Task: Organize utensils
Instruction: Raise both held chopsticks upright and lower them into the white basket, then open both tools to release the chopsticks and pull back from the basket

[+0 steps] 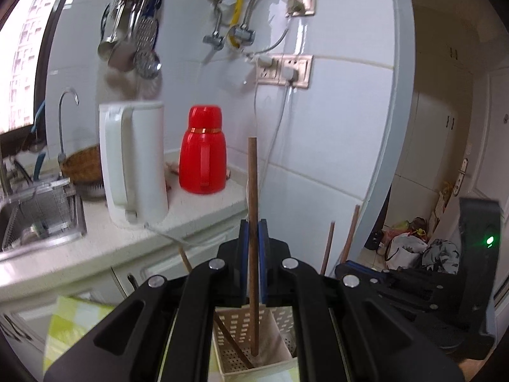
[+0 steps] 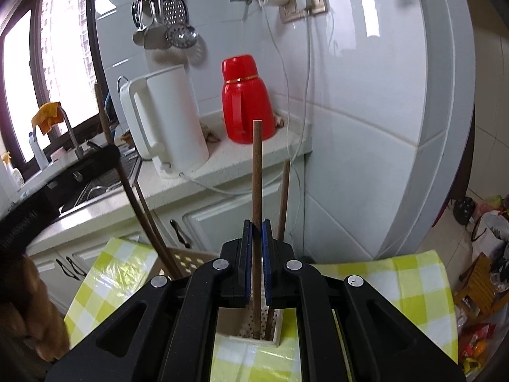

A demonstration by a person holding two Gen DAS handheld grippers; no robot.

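My left gripper (image 1: pixel 253 227) is shut on a brown chopstick (image 1: pixel 253 191) held upright, its lower end down inside a cream perforated utensil holder (image 1: pixel 254 350). Another chopstick (image 1: pixel 232 340) leans in the same compartment. My right gripper (image 2: pixel 257 229) is shut on a second upright chopstick (image 2: pixel 257 172), its tip inside the holder (image 2: pixel 254 334). One more chopstick (image 2: pixel 283 200) stands beside it. The right gripper also shows at the right of the left wrist view (image 1: pixel 413 289), with two chopstick ends (image 1: pixel 329 245) above it.
The holder stands on a yellow-checked tablecloth (image 2: pixel 397 280). Behind are a counter (image 1: pixel 191 213) with a white kettle (image 1: pixel 133 165), a red flask (image 1: pixel 203 149), a sink (image 1: pixel 38 222), hanging utensils (image 1: pixel 133 41), and a white fridge (image 2: pixel 397 95) at right.
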